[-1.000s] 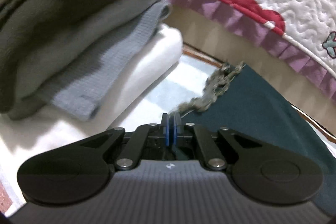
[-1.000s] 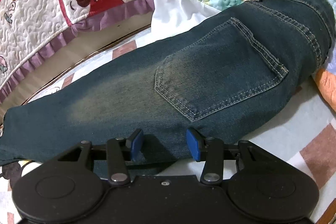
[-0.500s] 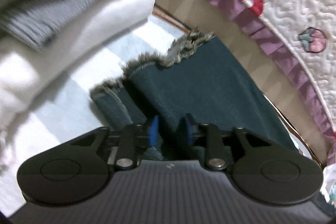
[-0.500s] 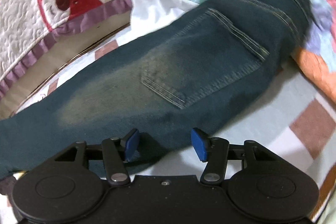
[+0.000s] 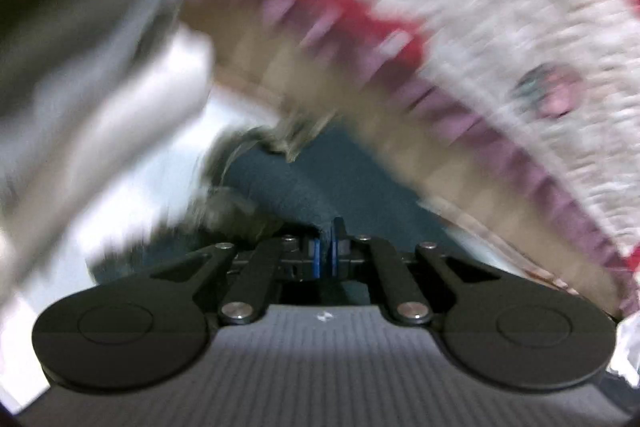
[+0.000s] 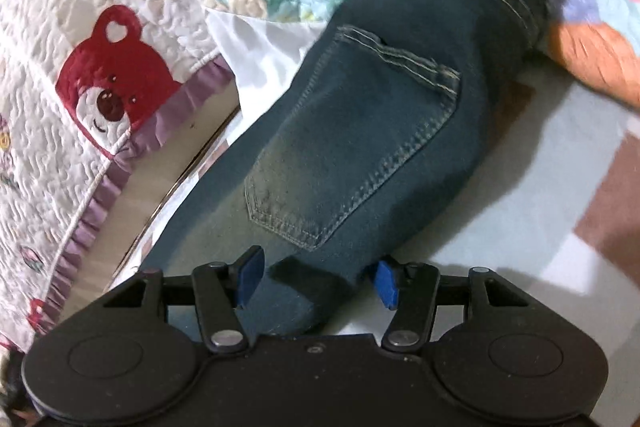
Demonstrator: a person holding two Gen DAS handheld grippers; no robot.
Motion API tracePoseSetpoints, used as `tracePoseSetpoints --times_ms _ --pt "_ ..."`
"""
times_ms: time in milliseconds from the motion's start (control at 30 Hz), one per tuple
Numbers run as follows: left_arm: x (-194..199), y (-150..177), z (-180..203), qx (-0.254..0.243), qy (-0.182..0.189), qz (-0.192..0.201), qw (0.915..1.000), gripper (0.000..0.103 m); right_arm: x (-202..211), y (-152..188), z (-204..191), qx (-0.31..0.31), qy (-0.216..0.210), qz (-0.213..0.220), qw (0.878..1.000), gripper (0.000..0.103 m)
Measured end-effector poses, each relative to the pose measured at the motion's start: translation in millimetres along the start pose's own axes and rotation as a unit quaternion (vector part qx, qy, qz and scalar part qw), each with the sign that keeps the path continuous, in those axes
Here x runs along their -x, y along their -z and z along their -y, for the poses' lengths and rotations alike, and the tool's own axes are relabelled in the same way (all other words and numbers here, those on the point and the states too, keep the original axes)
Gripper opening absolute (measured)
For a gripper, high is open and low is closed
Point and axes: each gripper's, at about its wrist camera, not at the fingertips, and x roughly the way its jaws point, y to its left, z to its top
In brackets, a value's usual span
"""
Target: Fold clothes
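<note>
Since 1 second earlier, the left gripper had reached the frayed leg end and clamped the jeans fabric, which lay lengthwise on the bed. Right gripper jaws were opening astride the near edge, untouching. Judged: fold barely begun; legs-to-waist fold remained.

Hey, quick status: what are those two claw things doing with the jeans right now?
Left gripper shut on jeans near frayed hem. Right gripper opening, denim between its pads, not clamped. Nothing in the way.
</note>
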Motion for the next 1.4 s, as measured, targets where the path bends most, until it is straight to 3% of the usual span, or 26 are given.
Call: tracePoseSetpoints --times_ms 67,133,233,300,333,433,633,767,833,867,900,933,967,1000,1067,1133,1167,1200,1267,1333,1400 --pt "29 -11 10 -0.030 0.001 0.030 0.9991 0.005 -1 0 -5 0.014 0.007 0.001 1.000 0.062" --pt "42 -11 10 -0.050 -0.018 0.035 0.9980 0.005 -2 -2 -9 0.026 0.015 0.000 1.000 0.062" --pt "24 6 -11 -0.046 -0.084 -0.018 0.9952 0.007 -3 -4 -12 0.046 0.024 -0.002 0.999 0.063" --pt "2 24 -21 -0.073 -0.147 -0.058 0.9847 0.009 -3 -4 -15 0.061 0.030 -0.004 0.998 0.065" --pt "-6 35 -16 -0.117 -0.178 -0.064 0.9751 0.010 -3 -4 -17 0.067 0.033 -0.005 0.997 0.065" --pt "-12 51 -1 -0.201 -0.215 -0.047 0.9544 0.013 -2 -3 -20 0.083 0.040 -0.010 0.996 0.066" --pt "6 38 22 -0.235 -0.231 -0.008 0.9442 0.021 -2 -8 -22 0.084 0.055 -0.027 0.995 0.064" --pt "32 47 51 -0.262 -0.191 0.020 0.9458 0.030 4 -12 -39 0.133 0.121 -0.038 0.983 0.065" --pt "36 50 71 -0.268 -0.121 0.009 0.9557 0.034 7 -15 -39 0.144 0.127 -0.030 0.981 0.066" --pt "38 53 82 -0.271 -0.082 -0.001 0.9590 0.041 7 -17 -35 0.133 0.123 -0.030 0.983 0.066" --pt "39 58 95 -0.280 -0.041 -0.015 0.9592 0.047 8 -20 -32 0.124 0.121 -0.030 0.984 0.066" --pt "37 65 113 -0.299 0.006 -0.032 0.9538 0.051 9 -23 -31 0.122 0.125 -0.029 0.984 0.066" --pt "34 75 131 -0.330 0.045 -0.048 0.9416 0.056 9 -26 -34 0.137 0.142 -0.028 0.980 0.065" --pt "31 87 151 -0.369 0.075 -0.062 0.9242 0.057 10 -28 -42 0.171 0.173 -0.025 0.970 0.065" --pt "24 112 192 -0.437 0.127 -0.088 0.8860 0.057 12 -35 -69 0.271 0.234 -0.008 0.934 0.065" --pt "8 128 225 -0.460 0.143 -0.112 0.8691 0.057 17 -43 -97 0.360 0.234 0.025 0.903 0.065" --pt "-1 132 238 -0.470 0.149 -0.123 0.8614 0.057 17 -50 -108 0.386 0.209 0.034 0.898 0.065" --pt "-10 135 251 -0.482 0.153 -0.131 0.8527 0.058 16 -56 -114 0.402 0.162 0.034 0.901 0.065" --pt "-25 141 271 -0.520 0.149 -0.146 0.8279 0.058 13 -64 -124 0.430 0.069 0.034 0.899 0.064" --pt "-37 147 283 -0.580 0.132 -0.163 0.7876 0.060 4 -57 -115 0.446 0.003 0.030 0.895 0.064" --pt "-46 147 286 -0.628 0.124 -0.175 0.7480 0.060 -7 -46 -93 0.436 -0.009 0.024 0.900 0.064"
